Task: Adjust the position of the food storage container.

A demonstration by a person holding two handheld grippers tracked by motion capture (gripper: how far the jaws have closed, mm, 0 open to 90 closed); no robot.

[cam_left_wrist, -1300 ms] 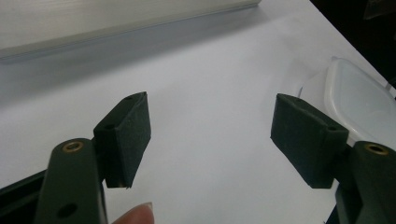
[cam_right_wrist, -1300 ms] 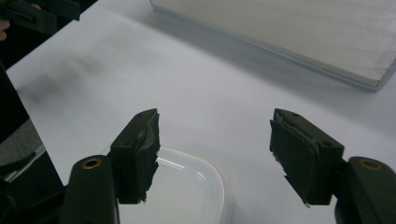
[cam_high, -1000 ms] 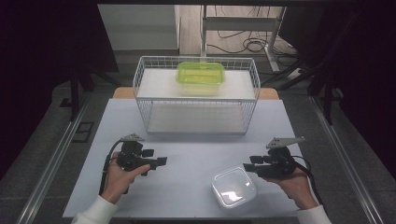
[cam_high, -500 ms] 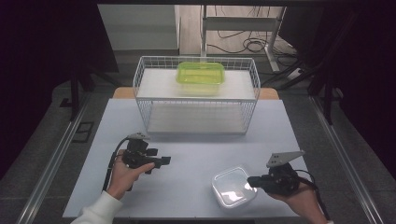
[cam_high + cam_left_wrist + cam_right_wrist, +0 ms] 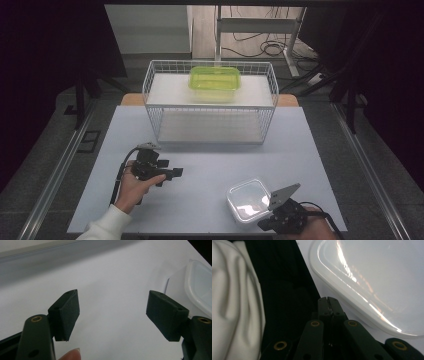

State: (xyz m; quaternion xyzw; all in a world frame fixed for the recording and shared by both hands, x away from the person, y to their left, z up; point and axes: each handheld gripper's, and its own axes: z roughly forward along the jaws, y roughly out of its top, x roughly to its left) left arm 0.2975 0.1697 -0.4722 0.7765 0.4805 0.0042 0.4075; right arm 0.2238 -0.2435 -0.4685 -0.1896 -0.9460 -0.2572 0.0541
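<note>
Clear plastic lidded square container (image 5: 248, 200), near table (image 5: 210, 165) edge: right gripper (image 5: 329, 301) beside its rim, jaws just closed, empty, should reopen before gripping; left gripper (image 5: 117, 312) idle, wide open, holding nothing.

A pale grey-white table (image 5: 210, 165) carries a white wire basket (image 5: 210, 107) at its far side and a clear lidded container (image 5: 248, 200) near its front edge, well apart.
</note>
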